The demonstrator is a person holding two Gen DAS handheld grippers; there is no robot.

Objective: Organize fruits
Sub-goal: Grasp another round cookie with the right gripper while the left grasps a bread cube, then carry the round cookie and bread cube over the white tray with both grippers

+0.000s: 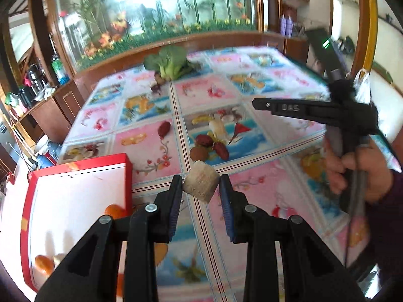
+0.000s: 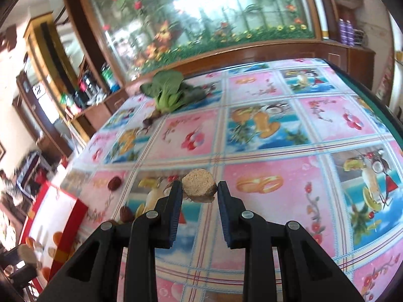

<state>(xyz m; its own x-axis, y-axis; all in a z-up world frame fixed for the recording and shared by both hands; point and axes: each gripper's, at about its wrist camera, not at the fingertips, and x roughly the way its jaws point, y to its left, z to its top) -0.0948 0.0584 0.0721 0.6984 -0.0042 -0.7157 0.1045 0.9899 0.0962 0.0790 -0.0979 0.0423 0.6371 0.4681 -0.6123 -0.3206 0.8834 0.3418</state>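
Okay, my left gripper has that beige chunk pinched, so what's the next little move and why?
Probably swing the left gripper a little to its left, over the red box. The beige chunk sits between the fingers above the tablecloth, not yet over the box. The box lies open right beside it, with an orange already inside.

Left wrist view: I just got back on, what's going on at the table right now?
Fruit sorting is under way. The left gripper is closed on a beige chunk just beside the red box, which already holds some orange fruits. The right gripper appears to pinch a second beige chunk above the tablecloth. Red dates and a bok choy lie loose on the table.
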